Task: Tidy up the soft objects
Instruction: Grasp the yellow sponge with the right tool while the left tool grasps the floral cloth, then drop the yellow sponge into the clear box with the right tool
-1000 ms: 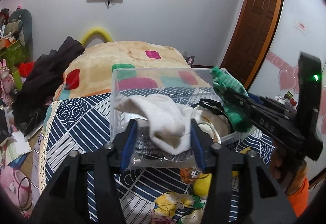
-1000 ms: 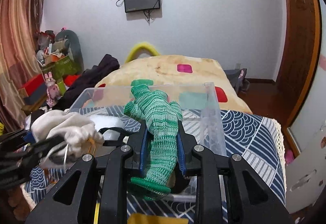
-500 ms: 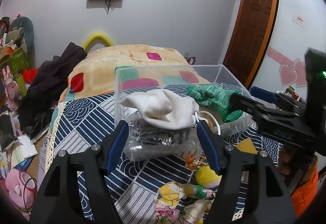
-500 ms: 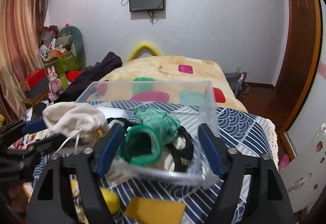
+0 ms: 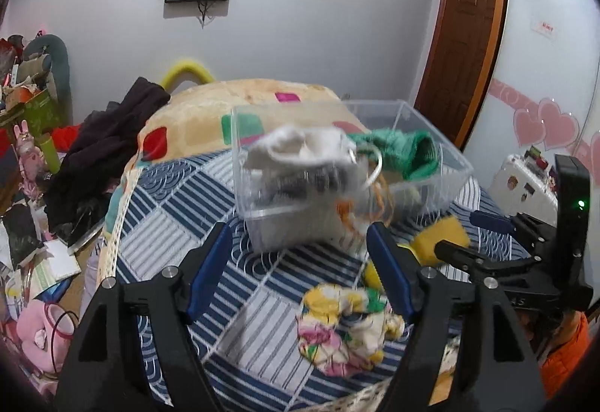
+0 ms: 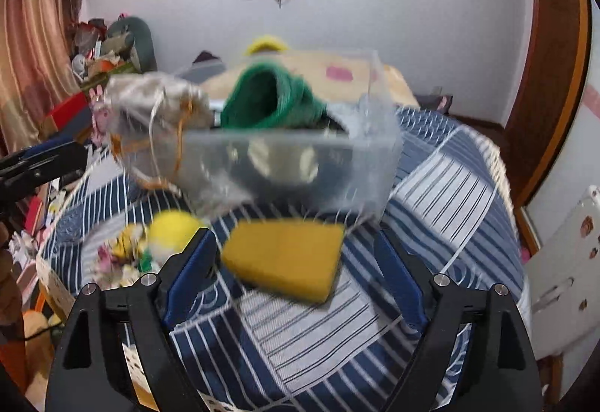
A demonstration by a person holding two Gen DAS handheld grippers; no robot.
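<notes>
A clear plastic box [image 5: 446, 164] [image 6: 378, 157] stands on the blue striped bedspread. A white sock [image 5: 300, 149] [image 6: 150, 96] and a green knitted sock [image 5: 405, 149] [image 6: 270, 100] lie in it, hanging over the rim. My left gripper [image 5: 296, 269] is open and empty, short of the box. My right gripper [image 6: 296, 277] is open and empty, over a yellow sponge [image 6: 285, 258] [image 5: 438, 239]. A yellow ball [image 6: 172, 228] and a floral cloth [image 5: 345, 325] [image 6: 120, 258] lie in front of the box.
A beige blanket [image 5: 240, 104] and dark clothes [image 5: 112, 134] lie behind the box. Clutter fills the floor at left [image 5: 26, 224]. A brown door [image 5: 468, 36] and a white appliance [image 5: 525, 183] are at right. The bedspread's lace edge [image 5: 112, 254] is at left.
Both grippers let go of their socks, which now lie in the box, and pulled back and down toward the front of the bed. The view is blurred by motion.
</notes>
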